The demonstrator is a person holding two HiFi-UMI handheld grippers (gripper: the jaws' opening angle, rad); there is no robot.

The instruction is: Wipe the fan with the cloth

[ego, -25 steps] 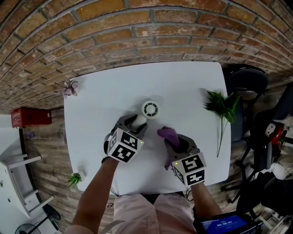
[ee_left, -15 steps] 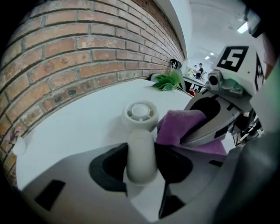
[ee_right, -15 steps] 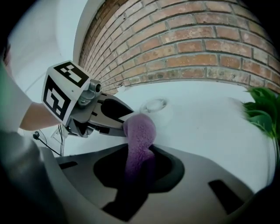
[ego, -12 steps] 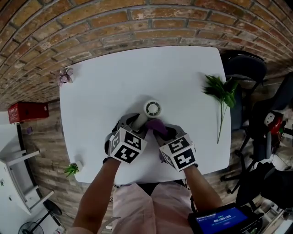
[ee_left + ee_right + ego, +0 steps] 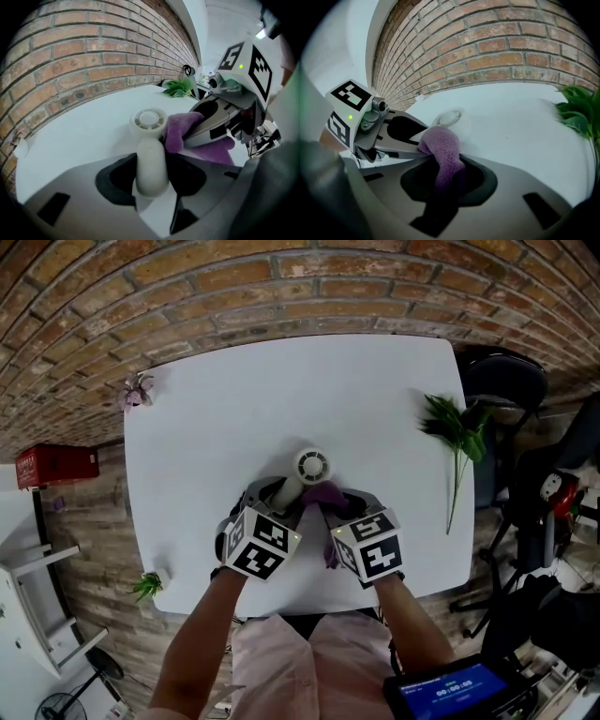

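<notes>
A small white hand fan point(image 5: 310, 466) lies tilted over the white table point(image 5: 216, 409), its round head pointing away from me. My left gripper point(image 5: 278, 493) is shut on the fan's handle point(image 5: 151, 161). My right gripper point(image 5: 339, 502) is shut on a purple cloth point(image 5: 324, 494). The cloth's point(image 5: 179, 132) bunched end touches the right side of the fan just below its head point(image 5: 148, 119). In the right gripper view the cloth point(image 5: 443, 150) runs up out of the jaws toward the fan head point(image 5: 449, 117). The rest of the cloth hangs under the right gripper.
A green leafy sprig point(image 5: 454, 448) lies near the table's right edge. A small pink flower point(image 5: 139, 390) sits at the far left corner and a small green plant point(image 5: 147, 586) at the near left corner. A brick wall point(image 5: 281, 287) stands behind; a black chair point(image 5: 506, 401) stands right.
My right gripper has carried the cloth left from a spot apart from the fan until it touches the fan. The left gripper with the fan has shifted a little toward the right.
</notes>
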